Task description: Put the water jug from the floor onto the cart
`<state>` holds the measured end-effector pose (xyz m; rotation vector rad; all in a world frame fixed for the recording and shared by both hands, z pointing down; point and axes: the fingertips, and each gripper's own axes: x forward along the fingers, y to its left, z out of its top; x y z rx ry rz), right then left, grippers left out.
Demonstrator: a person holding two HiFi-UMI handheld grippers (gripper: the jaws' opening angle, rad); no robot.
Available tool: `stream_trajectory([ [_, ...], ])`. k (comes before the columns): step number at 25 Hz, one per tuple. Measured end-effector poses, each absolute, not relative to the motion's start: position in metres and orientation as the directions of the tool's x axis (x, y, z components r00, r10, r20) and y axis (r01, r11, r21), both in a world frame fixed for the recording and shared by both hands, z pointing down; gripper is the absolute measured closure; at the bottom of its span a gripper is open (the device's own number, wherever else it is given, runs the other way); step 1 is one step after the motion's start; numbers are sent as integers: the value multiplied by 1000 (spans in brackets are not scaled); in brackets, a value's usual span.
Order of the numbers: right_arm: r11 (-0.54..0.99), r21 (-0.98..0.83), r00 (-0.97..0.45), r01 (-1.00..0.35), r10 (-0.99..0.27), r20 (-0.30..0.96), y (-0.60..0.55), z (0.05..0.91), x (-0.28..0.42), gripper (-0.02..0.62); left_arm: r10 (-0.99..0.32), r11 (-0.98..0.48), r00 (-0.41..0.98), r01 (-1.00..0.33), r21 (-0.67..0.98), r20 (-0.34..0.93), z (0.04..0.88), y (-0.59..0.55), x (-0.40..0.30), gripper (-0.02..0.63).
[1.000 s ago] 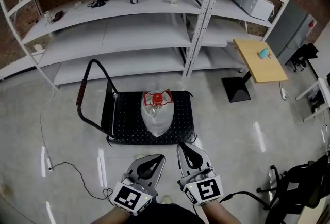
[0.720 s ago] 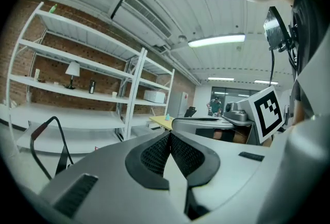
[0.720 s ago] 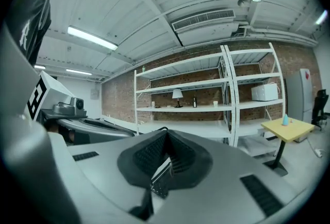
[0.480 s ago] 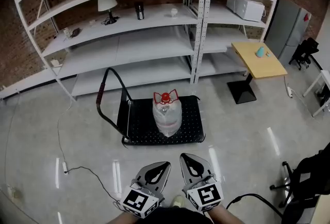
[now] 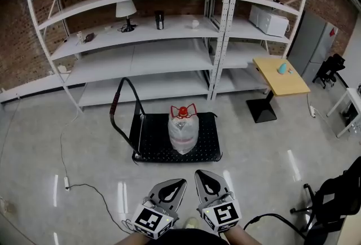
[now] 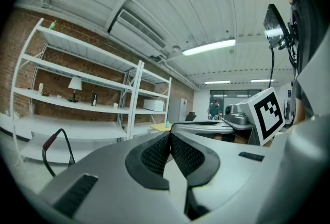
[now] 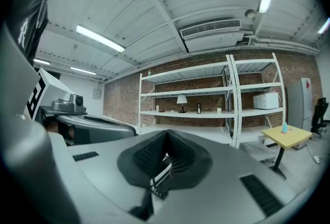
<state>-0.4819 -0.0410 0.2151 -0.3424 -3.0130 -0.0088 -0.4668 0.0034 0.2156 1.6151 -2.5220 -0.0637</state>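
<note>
**Desk:** Where is the jug sitting?

**Operator:** I'm seeing the water jug [image 5: 183, 134] standing upright near the middle of the cart [image 5: 210, 143], on its black deck, red cap pointing up. The cart's handle [image 5: 116, 109] is rising at the deck's 9 o'clock end.

**Desk:** And your grippers?

**Operator:** I'm holding both low at 6 o'clock in the head view, side by side, well apart from the cart, which is lying at 12 o'clock from them. The left gripper [image 5: 179, 182] is showing its ribbed pads meeting at the tips, with nothing between them. The right gripper [image 5: 201, 173] is doing the same: jaws pressed together and gripping nothing.

**Desk:** Anything around the cart?

**Operator:** White shelving [image 5: 146, 60] is running behind it at 12 o'clock, carrying a lamp [image 5: 126, 12] and a microwave [image 5: 269, 20]. A yellow table [image 5: 280, 75] is standing at 2 o'clock of the cart. A cable [image 5: 90, 190] is trailing over the floor at 9 o'clock of my left gripper.
</note>
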Motion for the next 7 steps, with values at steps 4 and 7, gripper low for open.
stream_trajectory([
  [4, 975, 4, -970, 220, 219, 102, -37, 210, -476, 592, -908, 418, -409, -902, 111, 95, 212, 6, -462, 601],
  [7, 976, 8, -971, 218, 216, 99, -36, 208, -474, 592, -909, 416, -408, -903, 107, 85, 208, 8, -461, 601],
])
